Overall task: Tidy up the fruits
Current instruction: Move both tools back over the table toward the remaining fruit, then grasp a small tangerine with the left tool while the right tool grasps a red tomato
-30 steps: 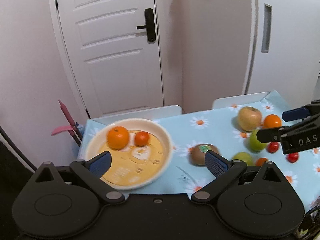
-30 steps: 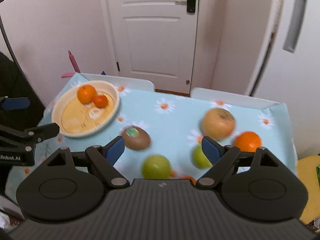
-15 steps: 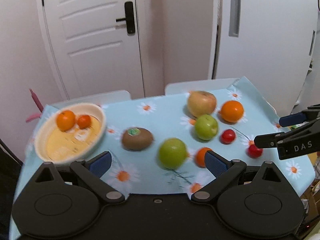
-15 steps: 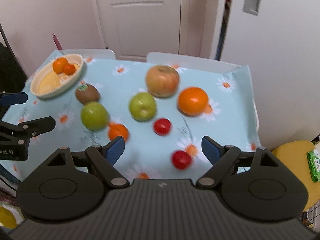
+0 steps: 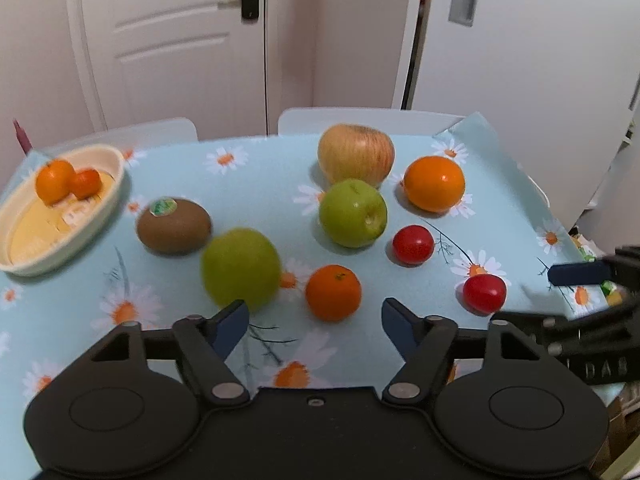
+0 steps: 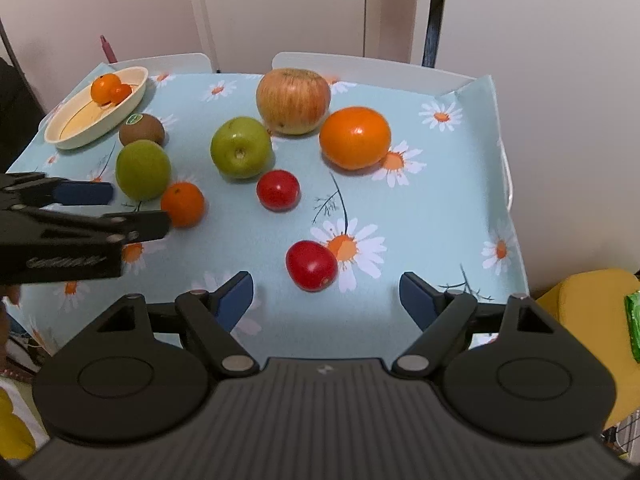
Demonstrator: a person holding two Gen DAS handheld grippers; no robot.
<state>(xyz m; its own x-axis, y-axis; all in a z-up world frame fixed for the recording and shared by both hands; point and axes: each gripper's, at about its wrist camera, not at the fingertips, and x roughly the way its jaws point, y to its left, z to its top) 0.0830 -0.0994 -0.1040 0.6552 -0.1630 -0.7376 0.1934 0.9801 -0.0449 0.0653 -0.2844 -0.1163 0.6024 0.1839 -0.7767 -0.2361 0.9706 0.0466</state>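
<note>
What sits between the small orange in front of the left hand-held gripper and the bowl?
The small orange lies just ahead of the left hand-held gripper, whose jaws are closing with nothing between them. On the way to the bowl lie a green apple and, beyond it, the kiwi. Lifting over them should clear both.

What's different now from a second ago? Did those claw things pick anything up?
Nothing has been picked up. Both claws swung away from the bowl side and dropped closer to the loose fruit. The left gripper now lines up on the small orange, the right gripper on a red tomato. Both sets of jaws are closing, gripping nothing yet. The fruit stayed where it was, two oranges in the bowl.
</note>
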